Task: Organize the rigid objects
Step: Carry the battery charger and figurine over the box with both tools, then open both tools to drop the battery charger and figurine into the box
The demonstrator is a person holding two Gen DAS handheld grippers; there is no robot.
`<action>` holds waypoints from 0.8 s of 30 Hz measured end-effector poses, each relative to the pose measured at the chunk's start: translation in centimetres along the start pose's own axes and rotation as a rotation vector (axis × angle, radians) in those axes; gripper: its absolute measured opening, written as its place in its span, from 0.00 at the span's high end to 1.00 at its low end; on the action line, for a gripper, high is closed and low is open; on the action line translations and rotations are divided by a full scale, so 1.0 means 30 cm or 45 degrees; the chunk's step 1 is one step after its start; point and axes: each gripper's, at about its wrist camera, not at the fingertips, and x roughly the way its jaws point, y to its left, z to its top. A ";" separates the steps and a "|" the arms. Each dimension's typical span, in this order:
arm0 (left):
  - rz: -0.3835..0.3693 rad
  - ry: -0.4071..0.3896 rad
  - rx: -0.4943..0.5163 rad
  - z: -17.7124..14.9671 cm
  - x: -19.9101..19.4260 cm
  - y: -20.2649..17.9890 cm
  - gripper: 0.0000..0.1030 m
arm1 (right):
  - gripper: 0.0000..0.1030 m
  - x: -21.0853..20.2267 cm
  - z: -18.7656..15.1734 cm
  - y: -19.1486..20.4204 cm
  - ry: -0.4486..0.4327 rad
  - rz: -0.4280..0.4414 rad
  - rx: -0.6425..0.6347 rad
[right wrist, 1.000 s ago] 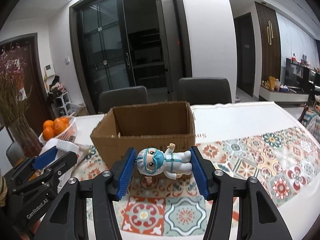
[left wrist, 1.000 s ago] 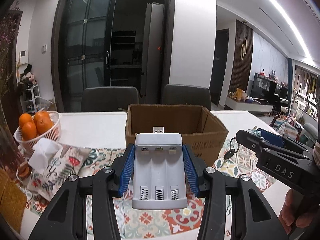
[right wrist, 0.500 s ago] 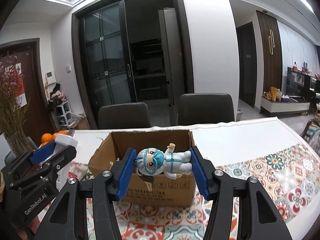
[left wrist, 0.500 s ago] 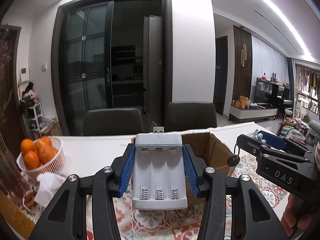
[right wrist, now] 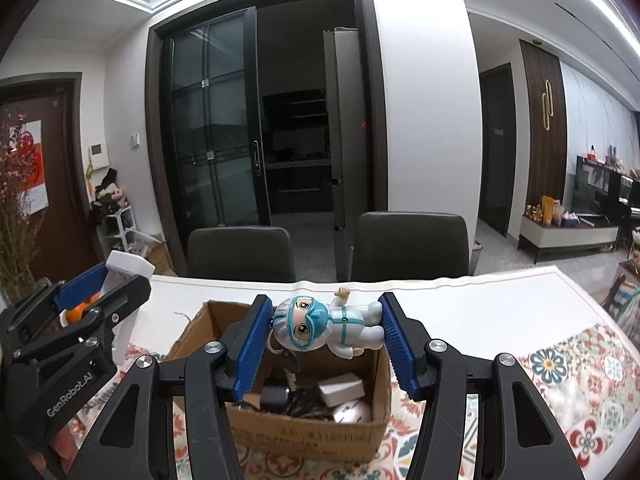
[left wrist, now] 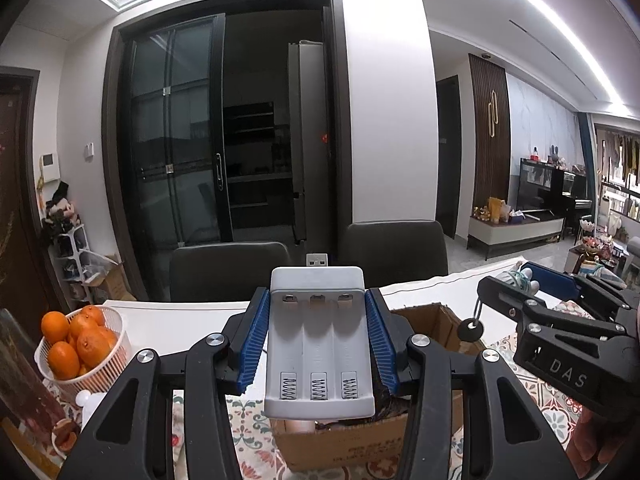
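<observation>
My left gripper (left wrist: 318,344) is shut on a white three-slot battery charger (left wrist: 318,344) with a USB plug at its far end, held above the near left part of the cardboard box (left wrist: 436,320). My right gripper (right wrist: 326,332) is shut on a small figure keychain (right wrist: 320,324) in a white suit and blue mask, lying sideways over the open box (right wrist: 312,432). A key hangs below the figure. The box holds a white mouse (right wrist: 352,414), a white block and dark cables. Each gripper shows in the other's view: the right (left wrist: 560,320), the left (right wrist: 80,320).
A white basket of oranges (left wrist: 76,348) stands at the left on the patterned tablecloth (right wrist: 580,380). Two dark chairs (right wrist: 412,244) stand behind the table. A vase with dried flowers (right wrist: 16,216) is at the far left.
Both grippers have risen and moved forward with their objects; they were in front of the box and are now over its opening, whose contents now show.
</observation>
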 end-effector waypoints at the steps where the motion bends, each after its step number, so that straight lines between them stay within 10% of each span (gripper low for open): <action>1: 0.000 0.007 0.002 0.005 0.011 0.001 0.54 | 0.46 0.014 0.008 0.000 0.005 0.003 -0.003; 24: -0.110 0.448 -0.061 -0.022 0.350 0.016 0.54 | 0.46 0.317 0.008 -0.032 0.344 0.076 -0.030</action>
